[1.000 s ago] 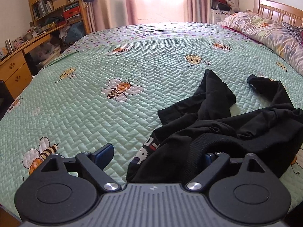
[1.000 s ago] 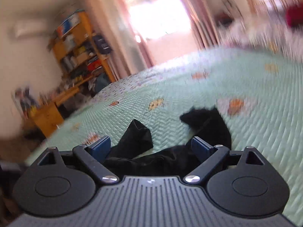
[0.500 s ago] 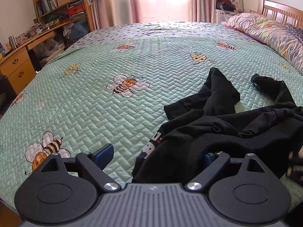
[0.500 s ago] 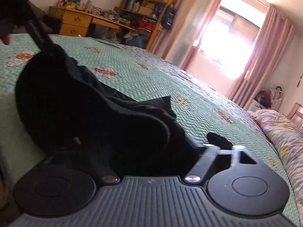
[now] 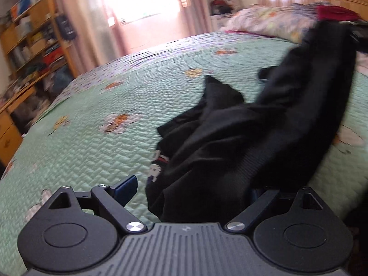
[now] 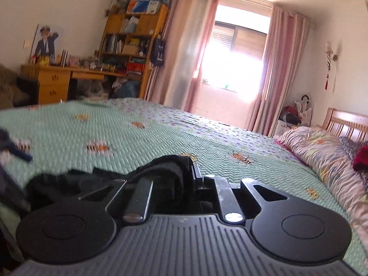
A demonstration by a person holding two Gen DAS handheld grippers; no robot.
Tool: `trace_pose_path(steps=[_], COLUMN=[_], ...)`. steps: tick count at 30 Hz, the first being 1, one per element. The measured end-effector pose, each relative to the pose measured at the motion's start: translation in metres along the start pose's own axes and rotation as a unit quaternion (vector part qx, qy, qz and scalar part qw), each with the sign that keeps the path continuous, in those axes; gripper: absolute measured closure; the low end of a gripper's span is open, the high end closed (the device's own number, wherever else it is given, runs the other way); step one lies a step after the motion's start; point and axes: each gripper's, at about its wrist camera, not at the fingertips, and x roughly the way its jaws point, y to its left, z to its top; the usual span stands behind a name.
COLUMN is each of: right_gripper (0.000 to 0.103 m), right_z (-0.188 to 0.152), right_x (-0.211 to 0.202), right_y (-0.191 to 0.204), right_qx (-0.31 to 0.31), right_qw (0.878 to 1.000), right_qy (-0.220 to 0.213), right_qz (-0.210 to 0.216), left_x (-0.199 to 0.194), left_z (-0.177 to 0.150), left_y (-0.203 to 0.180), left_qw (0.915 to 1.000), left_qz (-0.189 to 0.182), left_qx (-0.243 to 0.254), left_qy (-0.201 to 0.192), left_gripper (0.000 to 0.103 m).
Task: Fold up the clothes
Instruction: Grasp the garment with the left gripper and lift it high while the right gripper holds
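Left tongs (image 5: 191, 191): your jaws stand wide; the blue left pad (image 5: 125, 189) is bare over the quilt, the right one is hidden under black cloth, and nothing is pinched.
Right tongs (image 6: 184, 174): your jaws have just been closing and now clamp a ribbed black fold of the garment.
Garment (image 5: 253, 133): black, crumpled on the bed just ahead of your left tongs; one band of it rises tautly to the upper right, where your right tongs hold it.
Print (image 5: 156, 168): a small white cartoon figure with red shows at the garment's near left edge; too blurred to read any writing.
Quilt (image 5: 92, 119): mint green with a bee pattern, covering the bed.
Duvet (image 6: 322, 151): floral, bunched along the headboard (image 6: 345, 124), with a red cloth (image 6: 361, 158) on it.
Desk (image 6: 69, 73): cluttered, beside a full bookshelf (image 6: 131, 43); no titles legible.
Poster (image 6: 46, 41): a figure in uniform, on the wall.
Window (image 6: 237, 53): bright, between pink curtains (image 6: 184, 50).
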Motion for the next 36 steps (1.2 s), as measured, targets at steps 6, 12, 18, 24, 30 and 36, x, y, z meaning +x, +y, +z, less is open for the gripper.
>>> trace_pose_path(steps=[6,12,18,24,30,36], right_gripper=[0.088,0.088,0.088,0.088,0.088,0.088], right_z=[0.010,0.024,0.049,0.127,0.234,0.296], right_x=[-0.015,-0.035,-0.057,-0.082,-0.091,-0.102], right_y=[-0.016,-0.016,-0.030,-0.052,-0.113,-0.141], right_qx=[0.045,0.031,0.015,-0.031,-0.007,-0.049], right_qw=[0.998,0.997,0.993,0.978,0.969,0.959], right_qy=[-0.038,-0.074,-0.116,-0.203,-0.240,-0.259], right_qz=[0.011,0.007,-0.019,-0.026,-0.054,-0.105], left_x=[-0.007,-0.011,-0.037,-0.119,-0.176,-0.194], left_z=[-0.011,-0.006,0.032,0.139,0.226,0.251], left_y=[-0.024,-0.055,-0.057,-0.015,0.016,-0.011], left_qw=[0.9984,0.9956,0.9948,0.9658,0.9620,0.9514], left_qz=[-0.028,-0.045,0.031,0.140,0.089,0.081], left_qx=[0.048,0.080,0.056,0.012,0.012,0.058], left_qy=[-0.005,-0.021,-0.079,-0.218,-0.258,-0.291], left_gripper=[0.028,0.077,0.079,0.081,0.056,0.033])
